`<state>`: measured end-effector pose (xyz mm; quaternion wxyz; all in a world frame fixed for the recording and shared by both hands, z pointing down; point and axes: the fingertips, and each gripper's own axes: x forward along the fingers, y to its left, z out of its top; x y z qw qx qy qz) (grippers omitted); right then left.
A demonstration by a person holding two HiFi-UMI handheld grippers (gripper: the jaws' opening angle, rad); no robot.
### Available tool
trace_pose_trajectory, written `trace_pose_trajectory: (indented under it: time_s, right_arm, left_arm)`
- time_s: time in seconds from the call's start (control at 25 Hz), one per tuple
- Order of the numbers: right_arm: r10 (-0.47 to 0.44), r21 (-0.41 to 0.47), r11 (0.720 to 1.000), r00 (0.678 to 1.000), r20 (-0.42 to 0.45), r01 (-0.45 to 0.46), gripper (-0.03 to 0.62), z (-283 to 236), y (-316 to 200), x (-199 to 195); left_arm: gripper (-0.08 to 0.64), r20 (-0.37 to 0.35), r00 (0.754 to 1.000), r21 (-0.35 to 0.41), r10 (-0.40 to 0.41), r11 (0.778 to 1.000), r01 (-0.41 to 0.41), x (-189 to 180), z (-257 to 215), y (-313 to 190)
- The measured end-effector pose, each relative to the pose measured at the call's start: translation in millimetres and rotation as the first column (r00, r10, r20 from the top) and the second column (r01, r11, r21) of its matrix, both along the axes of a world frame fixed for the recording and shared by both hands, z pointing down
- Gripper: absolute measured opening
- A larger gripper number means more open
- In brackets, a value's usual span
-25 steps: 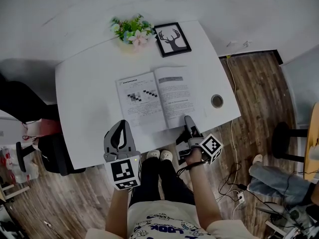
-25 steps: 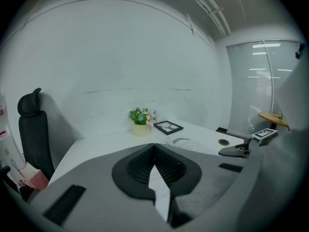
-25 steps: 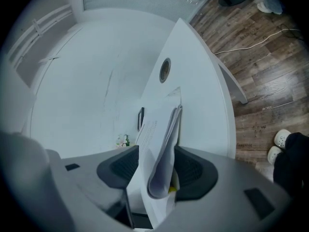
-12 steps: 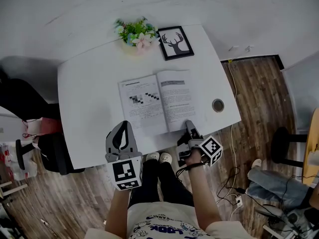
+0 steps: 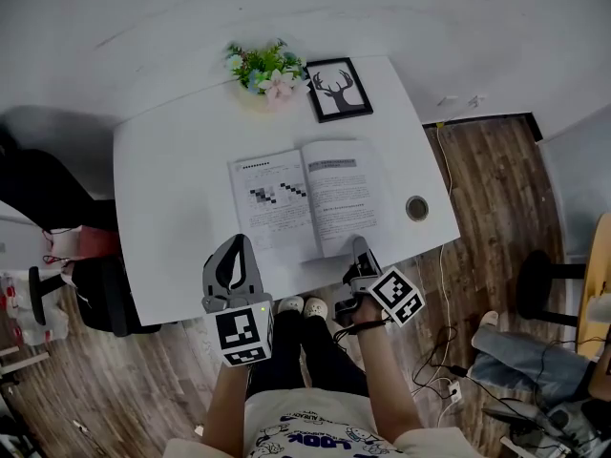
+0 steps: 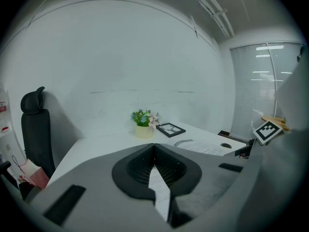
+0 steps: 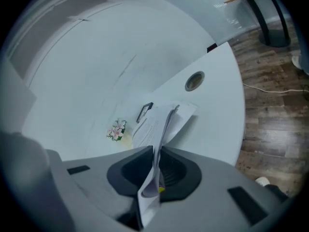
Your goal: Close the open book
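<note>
An open book [image 5: 305, 198] lies flat in the middle of the white table [image 5: 172, 189], printed pages up. My right gripper [image 5: 360, 249] is at the book's near right corner; its jaws are closing with the edge of the right-hand pages [image 7: 159, 122] pinched between them and lifted a little off the table. The right gripper [image 7: 157, 151] is rolled to one side. My left gripper [image 5: 232, 256] hovers over the table's near edge, left of the book and apart from it. The left gripper [image 6: 154, 146] looks shut with nothing in it; the book [image 6: 203, 148] shows to its right.
A potted plant [image 5: 265, 68] and a framed deer picture [image 5: 336, 90] stand at the table's far edge. A round cable hole [image 5: 416, 208] sits right of the book. A dark chair [image 5: 95, 284] stands left of the table; wooden floor with cables lies to the right.
The right gripper's jaws have gone from wide open to pinched on the book's near right corner, and the gripper has rolled. The left gripper has stayed put.
</note>
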<state>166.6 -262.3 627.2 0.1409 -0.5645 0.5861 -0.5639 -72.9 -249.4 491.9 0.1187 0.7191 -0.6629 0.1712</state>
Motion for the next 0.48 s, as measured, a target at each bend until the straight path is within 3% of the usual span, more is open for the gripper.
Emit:
trace_pose_trajectory:
  time_s: [0.24,0.48]
  right_arm:
    - [-0.073,0.044,0.996,0.990,-0.120,0.079,0.052,-13,3,-7]
    - [-0.146,0.096,0.979,0.950,-0.275,0.178,0.049,-24,7,-18]
  left_arm:
    - [0.023,-0.006,1.000,0.004,-0.007,1.000,0.007,-3,-3,5]
    - [0.023,-0.012,1.000,0.009,-0.019,1.000,0.019,-8,-6,11]
